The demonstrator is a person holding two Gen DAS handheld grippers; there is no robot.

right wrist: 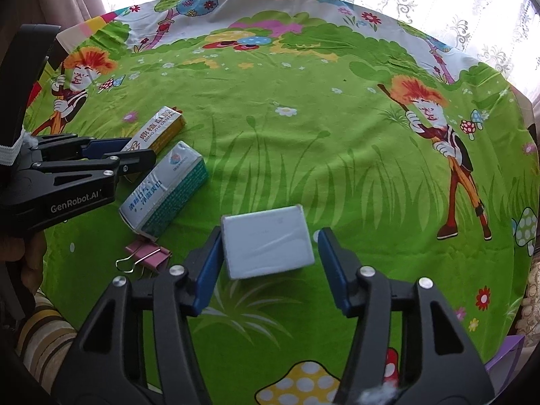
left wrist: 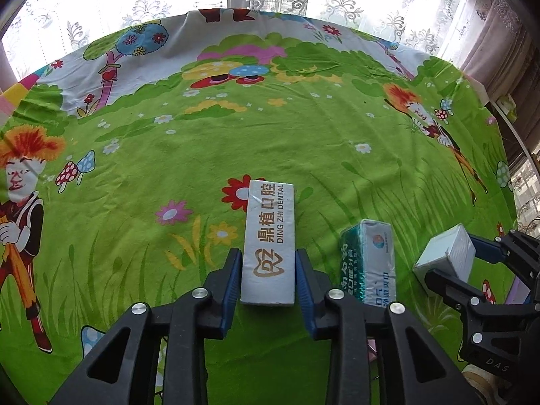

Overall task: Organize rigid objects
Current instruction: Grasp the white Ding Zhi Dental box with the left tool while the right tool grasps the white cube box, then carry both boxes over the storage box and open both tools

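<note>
While the left gripper (left wrist: 268, 270) clamps the dental box (left wrist: 270, 239), the right gripper's (right wrist: 266, 256) spread jaws flank the white box (right wrist: 266, 246).

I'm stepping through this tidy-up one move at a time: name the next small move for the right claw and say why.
Probably close the right claw on the pale blue-white box. The box already sits between its blue pads: the left pad looks to touch the box edge, the right pad stands off with a visible gap. Nothing is gripped yet.

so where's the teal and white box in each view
Left wrist: teal and white box lies lower right, beside the white dental box.
Right wrist: it lies left of centre, above the pink binder clip.
Shared landmark: the dental box.
</note>
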